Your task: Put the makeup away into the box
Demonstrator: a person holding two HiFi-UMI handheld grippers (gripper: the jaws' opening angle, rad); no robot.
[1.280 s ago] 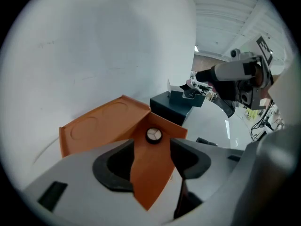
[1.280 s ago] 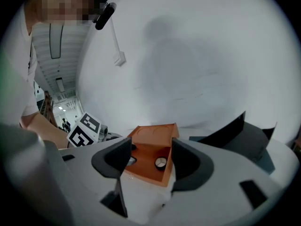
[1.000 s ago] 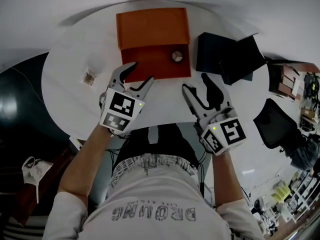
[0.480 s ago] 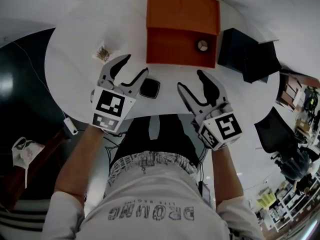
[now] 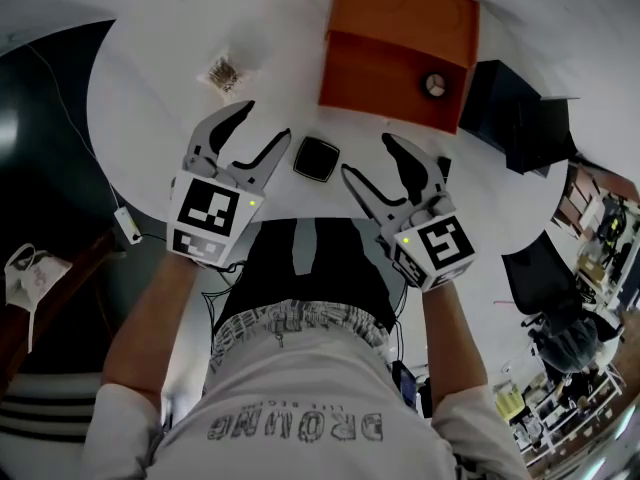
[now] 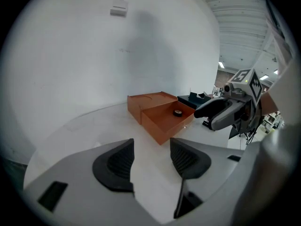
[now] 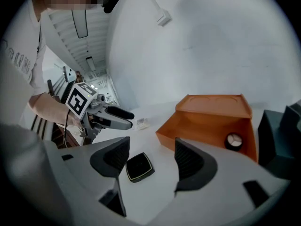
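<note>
Since a second ago: left gripper (image 5: 262,126) and right gripper (image 5: 370,158) drawn back from the orange box (image 5: 400,38) toward the near edge of the white desk (image 5: 160,88). Right fingers (image 7: 190,161) just been opening wider, pressing on nothing. Black square compact (image 5: 317,159) flat on the desk in front of the box, between the two grippers. Seen through the right fingers' gap, just ahead of the tips, untouched. Left fingers (image 6: 115,164) wide apart, empty, bare desk between. Small round jar (image 5: 434,85) inside the box.

A round white tabletop (image 5: 140,128) bears a small clear packet (image 5: 226,71) at its far left; a dark navy case (image 5: 520,123) lies open at its right; a white plug (image 5: 124,225) sits beside its left edge.
</note>
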